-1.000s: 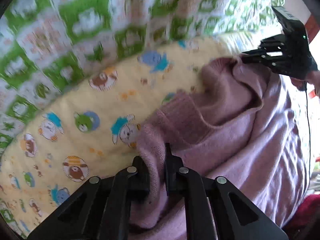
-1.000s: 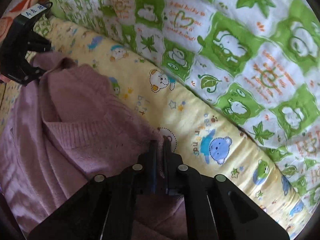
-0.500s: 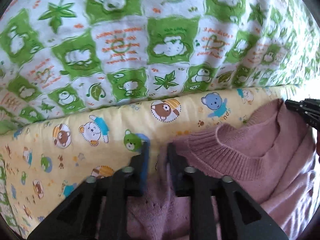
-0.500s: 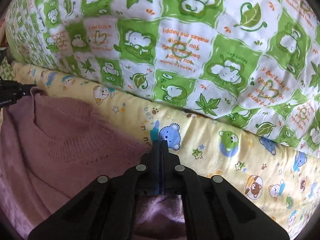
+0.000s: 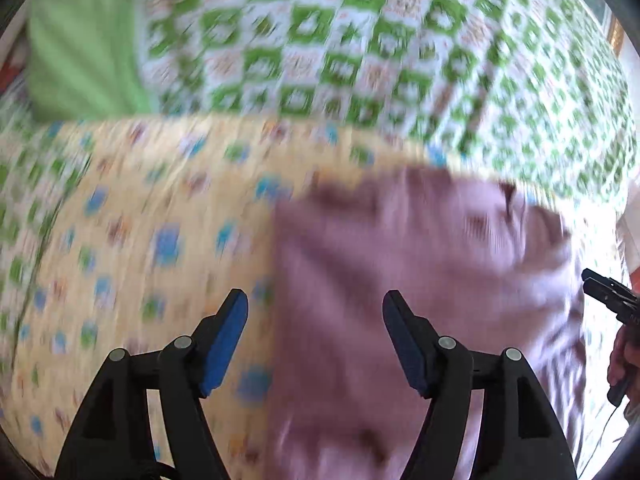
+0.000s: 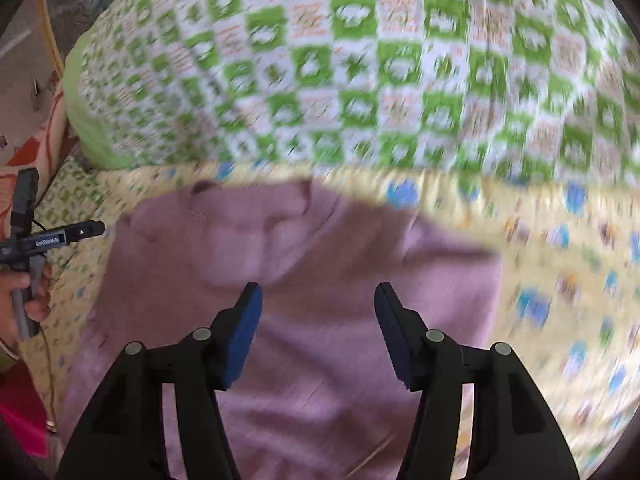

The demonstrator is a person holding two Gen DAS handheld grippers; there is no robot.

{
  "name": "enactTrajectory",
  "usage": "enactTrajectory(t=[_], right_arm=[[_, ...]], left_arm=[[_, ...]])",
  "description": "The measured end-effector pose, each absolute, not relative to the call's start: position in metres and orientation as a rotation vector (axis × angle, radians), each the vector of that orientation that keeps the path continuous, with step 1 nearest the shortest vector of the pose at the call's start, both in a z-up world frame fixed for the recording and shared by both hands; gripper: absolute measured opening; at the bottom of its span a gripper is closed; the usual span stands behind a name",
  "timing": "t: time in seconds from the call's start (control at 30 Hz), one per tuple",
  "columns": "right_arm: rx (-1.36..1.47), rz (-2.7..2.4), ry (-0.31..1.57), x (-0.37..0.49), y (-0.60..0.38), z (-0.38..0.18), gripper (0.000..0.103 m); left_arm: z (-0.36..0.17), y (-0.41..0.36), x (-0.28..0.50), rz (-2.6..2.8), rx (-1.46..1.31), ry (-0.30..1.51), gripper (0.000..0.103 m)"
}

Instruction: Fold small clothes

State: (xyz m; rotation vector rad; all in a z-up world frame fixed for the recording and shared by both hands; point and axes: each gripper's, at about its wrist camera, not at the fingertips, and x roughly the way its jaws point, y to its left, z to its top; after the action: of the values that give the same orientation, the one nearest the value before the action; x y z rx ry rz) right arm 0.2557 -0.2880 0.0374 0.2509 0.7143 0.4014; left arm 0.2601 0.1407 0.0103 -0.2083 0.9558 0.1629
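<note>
Mauve sweater (image 6: 320, 280); green-checked quilt (image 6: 400, 60); yellow cartoon sheet (image 5: 140, 220).

You're working in a home bedroom, on a bed: a yellow sheet (image 6: 560, 264) printed with cartoon bears covers it, and just behind that sheet lies a rolled green-and-white quilt (image 6: 360, 72) with animal and leaf squares. Both are blurred.

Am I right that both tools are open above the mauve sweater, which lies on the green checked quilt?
Not quite. Both the left tool and right tool are open, but the mauve sweater lies on the yellow cartoon-print blanket, as the right wrist view shows.
</note>
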Motion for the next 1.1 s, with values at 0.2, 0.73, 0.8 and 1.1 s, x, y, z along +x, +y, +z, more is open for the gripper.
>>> enactTrajectory(t=[0.2, 0.73, 0.8, 1.1], right_arm=[[0.229, 0.432, 0.783, 0.199, -0.226, -0.001, 0.06], [0.474, 0.014, 0.769, 0.191, -0.29, -0.026, 0.065], [0.492, -0.002, 0.771, 0.197, -0.297, -0.029, 0.065], [0.483, 0.169, 0.764, 0.203, -0.301, -0.018, 0.013]], left_arm=[[-0.038, 0.113, 0.205, 0.24, -0.061, 1.037, 0.072], [-0.06, 0.137, 0.197, 0.509, -0.21, 1.011, 0.052], [-0.062, 0.142, 0.2, 0.512, -0.237, 1.014, 0.053], [-0.063, 0.157, 0.194, 0.531, -0.358, 1.01, 0.054]])
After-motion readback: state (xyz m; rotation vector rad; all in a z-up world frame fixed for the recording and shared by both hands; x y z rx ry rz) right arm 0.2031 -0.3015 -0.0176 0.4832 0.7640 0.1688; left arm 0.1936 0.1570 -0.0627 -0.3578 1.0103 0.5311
